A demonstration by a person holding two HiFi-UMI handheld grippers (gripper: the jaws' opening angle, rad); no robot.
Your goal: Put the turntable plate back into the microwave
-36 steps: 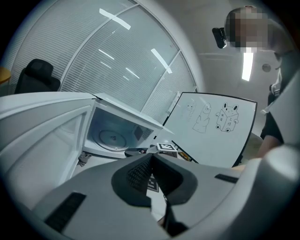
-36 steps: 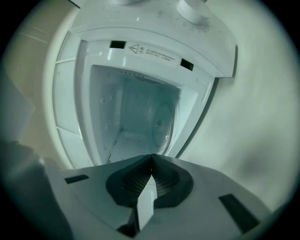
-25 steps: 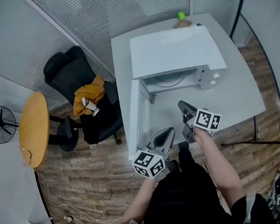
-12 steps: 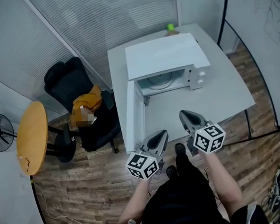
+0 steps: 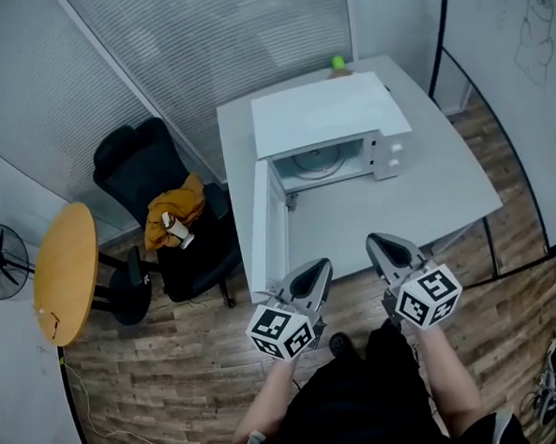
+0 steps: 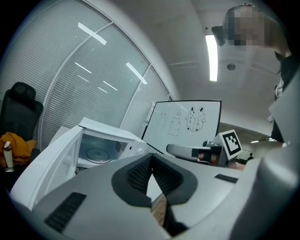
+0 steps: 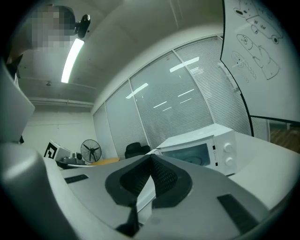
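My left claw (image 5: 311, 278): clenched, empty
My right claw (image 5: 389, 253): clenched, empty, at 3 o'clock of the left
Turntable plate (image 5: 319, 164): inside the microwave (image 5: 332, 114), 12 o'clock from my claws
Door (image 5: 262, 229): open, 9 o'clock of the cavity
Tabletop (image 5: 445, 192): carries the microwave

Office, probably a small meeting room. Walls are glass partitions with shut slatted blinds (image 5: 201, 33). Whiteboard (image 6: 183, 122) with marker doodles on one side. Black swivel office chair (image 5: 129, 164) with a yellow garment (image 5: 176, 206) dumped on it, round wooden side table (image 5: 65, 272), pedestal fan (image 5: 0, 261) in the corner. Wood-plank floor (image 5: 174, 363), strip light (image 6: 212, 56) on the ceiling. Large white tabletop (image 5: 445, 187) carries a white microwave (image 5: 328, 119), door open.
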